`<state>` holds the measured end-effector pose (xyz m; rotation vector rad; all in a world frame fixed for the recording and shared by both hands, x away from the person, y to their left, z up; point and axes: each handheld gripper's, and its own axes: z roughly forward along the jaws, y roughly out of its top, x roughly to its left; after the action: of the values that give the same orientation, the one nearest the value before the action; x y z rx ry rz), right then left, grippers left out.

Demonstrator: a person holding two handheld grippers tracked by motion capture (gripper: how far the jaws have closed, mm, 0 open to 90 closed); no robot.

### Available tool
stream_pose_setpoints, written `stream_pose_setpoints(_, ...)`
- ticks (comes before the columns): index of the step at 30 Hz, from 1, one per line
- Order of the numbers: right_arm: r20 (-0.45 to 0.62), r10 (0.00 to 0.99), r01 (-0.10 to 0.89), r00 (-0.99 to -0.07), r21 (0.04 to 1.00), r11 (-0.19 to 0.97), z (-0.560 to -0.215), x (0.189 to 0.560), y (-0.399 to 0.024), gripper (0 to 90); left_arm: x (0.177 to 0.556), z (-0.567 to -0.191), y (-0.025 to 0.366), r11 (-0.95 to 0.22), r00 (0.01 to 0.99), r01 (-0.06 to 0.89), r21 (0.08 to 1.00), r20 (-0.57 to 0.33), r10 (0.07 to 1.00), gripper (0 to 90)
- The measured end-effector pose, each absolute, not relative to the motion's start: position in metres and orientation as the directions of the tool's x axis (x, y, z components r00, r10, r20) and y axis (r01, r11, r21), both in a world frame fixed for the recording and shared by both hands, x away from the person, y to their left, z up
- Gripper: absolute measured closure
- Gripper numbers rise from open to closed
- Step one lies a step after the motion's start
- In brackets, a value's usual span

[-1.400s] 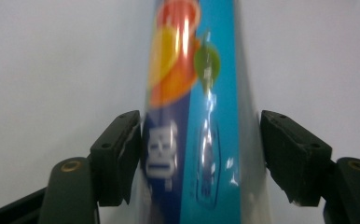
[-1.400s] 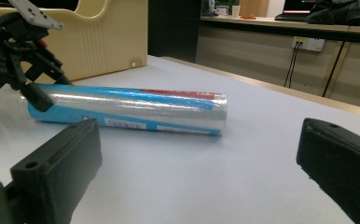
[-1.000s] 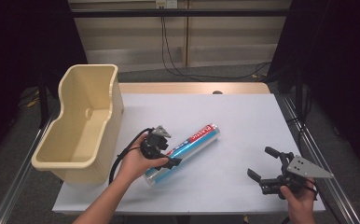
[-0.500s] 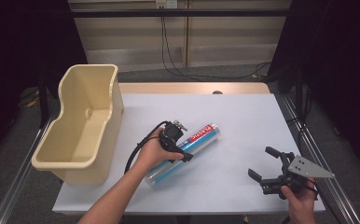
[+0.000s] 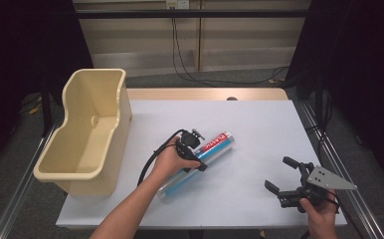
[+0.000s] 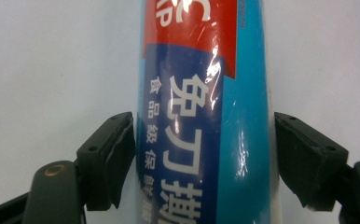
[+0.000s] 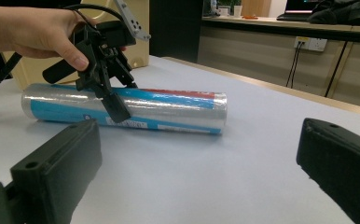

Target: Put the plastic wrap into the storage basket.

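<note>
Spreading across the middle of the high view, the pale grey rectangular worktop (image 5: 259, 129) carries everything, its far edge trimmed with a strip of light wood. At its left side stands a tall cream plastic tub (image 5: 88, 129) with rounded corners, open at the top and nothing visible inside. Near the worktop's centre lies a long cylindrical roll of cling film in a blue, red and white wrapper (image 5: 215, 149), on its side and slanted, one end toward the near left and the other toward the far right, well apart from the tub. The left gripper (image 5: 192, 158) sits across the roll's middle, held from above by the person's left hand (image 5: 169, 162), with its black cable looping back toward the forearm. In the left gripper view its fingers (image 6: 108, 158) stand on either side of the roll (image 6: 206, 116), close against the wrapper; they have just been closing around it, and the left pad seems to touch while the right one sits just at the wrapper's edge. At the near right corner the right gripper (image 5: 283, 174) rests low in the person's right hand (image 5: 322, 211), well apart from the roll, its fingers (image 7: 57, 172) spread wide with only bare worktop between them
</note>
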<state>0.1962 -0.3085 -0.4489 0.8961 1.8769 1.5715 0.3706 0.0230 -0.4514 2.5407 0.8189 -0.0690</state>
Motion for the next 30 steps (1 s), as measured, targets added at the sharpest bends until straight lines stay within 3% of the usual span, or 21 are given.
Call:
stream_pose_setpoints(7,0.02,0.765,0.155,-0.643,0.982,0.105,-0.449,0.196,-0.308,0.0,0.372,-0.454,0.02,-0.727,0.817,0.574,0.378,-0.202,0.54,31.5)
stream_pose_setpoints(14,0.018,0.765,0.155,-0.644,0.982,0.108,-0.449,0.196,-0.309,0.0,0.368,-0.45,0.016,-0.737,0.812,0.58,0.347,-0.173,0.558,32.2)
stream_pose_setpoints(16,0.02,0.765,0.155,-0.643,0.982,0.105,-0.449,0.196,-0.309,0.0,0.368,-0.447,0.016,-0.716,0.783,0.621,0.318,-0.213,0.584,32.2)
stream_pose_setpoints(30,0.018,0.765,0.15,-0.643,0.983,0.103,-0.449,0.196,-0.31,0.0,0.369,-0.397,0.036,-0.666,0.732,0.679,0.307,-0.215,0.647,32.2)
